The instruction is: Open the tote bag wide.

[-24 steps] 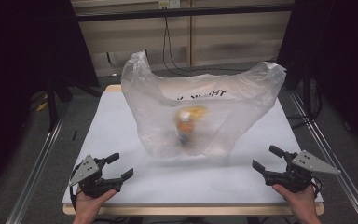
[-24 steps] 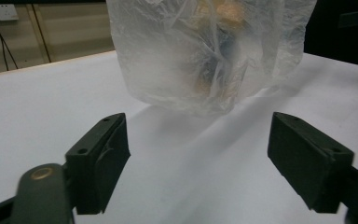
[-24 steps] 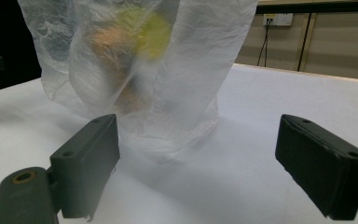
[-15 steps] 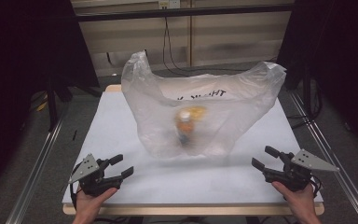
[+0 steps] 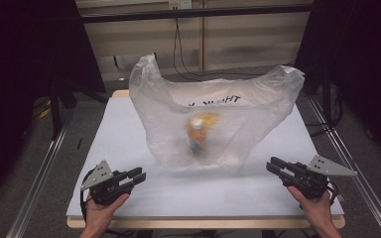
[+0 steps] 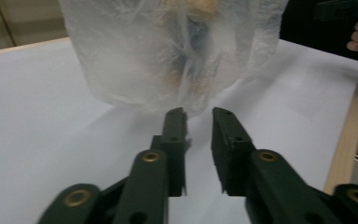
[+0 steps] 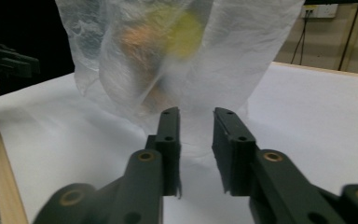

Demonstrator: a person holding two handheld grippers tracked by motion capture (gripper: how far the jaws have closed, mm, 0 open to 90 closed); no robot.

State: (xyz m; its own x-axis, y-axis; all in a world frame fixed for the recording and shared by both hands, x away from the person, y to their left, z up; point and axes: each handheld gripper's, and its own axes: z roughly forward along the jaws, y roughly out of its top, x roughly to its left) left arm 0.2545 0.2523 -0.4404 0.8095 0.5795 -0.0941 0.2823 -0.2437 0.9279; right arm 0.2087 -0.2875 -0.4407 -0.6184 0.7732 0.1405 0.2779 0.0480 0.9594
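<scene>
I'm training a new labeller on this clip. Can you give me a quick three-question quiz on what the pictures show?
1. True or false: the left gripper is gripping the plastic bag.
2. Where does the bottle stand? A) beside the bag B) inside the bag C) in a hand
3. Fill in: the right gripper hovers over the white ___.

Key: 1 false, both grippers are open and apart from the bag; 2 B; 3 table.

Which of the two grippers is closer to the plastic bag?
Left, slightly. The left gripper sits just in front of the bag, near its front-left corner. The right gripper is off to the bag's front-right, a bit farther away. Neither touches it.
</scene>
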